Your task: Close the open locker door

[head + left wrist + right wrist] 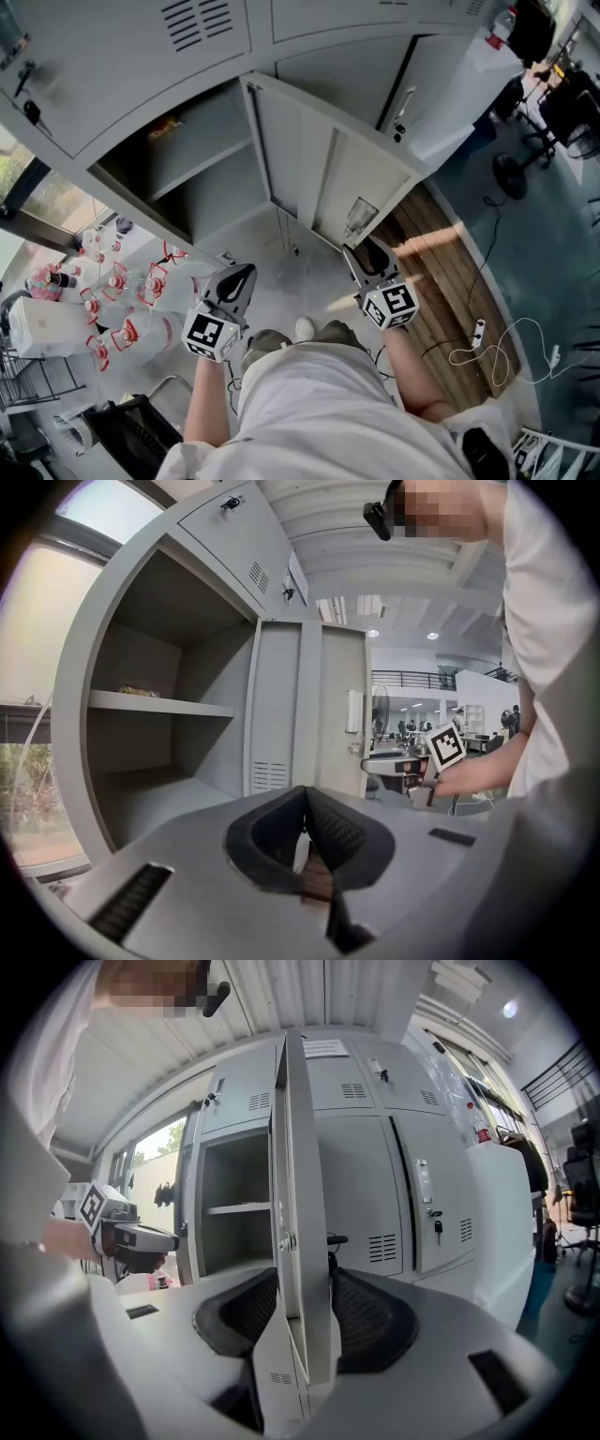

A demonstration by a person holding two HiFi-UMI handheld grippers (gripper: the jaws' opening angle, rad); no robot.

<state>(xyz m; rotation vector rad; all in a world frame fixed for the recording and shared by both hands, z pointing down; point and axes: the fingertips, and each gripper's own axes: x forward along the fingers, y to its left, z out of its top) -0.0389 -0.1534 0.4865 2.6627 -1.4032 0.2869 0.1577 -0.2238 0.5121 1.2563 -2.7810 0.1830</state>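
Note:
The grey locker door (319,159) stands swung out from the open compartment (187,169), which has one shelf inside. My right gripper (367,260) is at the door's free edge. In the right gripper view the jaws stand wide apart with the door edge (305,1194) running between the pads; I see no clear press on it, so the right gripper (305,1307) is open. My left gripper (239,279) hangs lower left, off the locker, pointing at the compartment (159,724). Its pads meet at the tips with nothing between them, so the left gripper (306,803) is shut.
Several red-capped bottles (122,309) lie on the floor at left, beside a black crate (131,431). A wooden pallet (441,272) and a white cable with a power strip (478,333) lie at right. Closed lockers (375,1185) adjoin the open one. A small packet (164,127) sits on the shelf.

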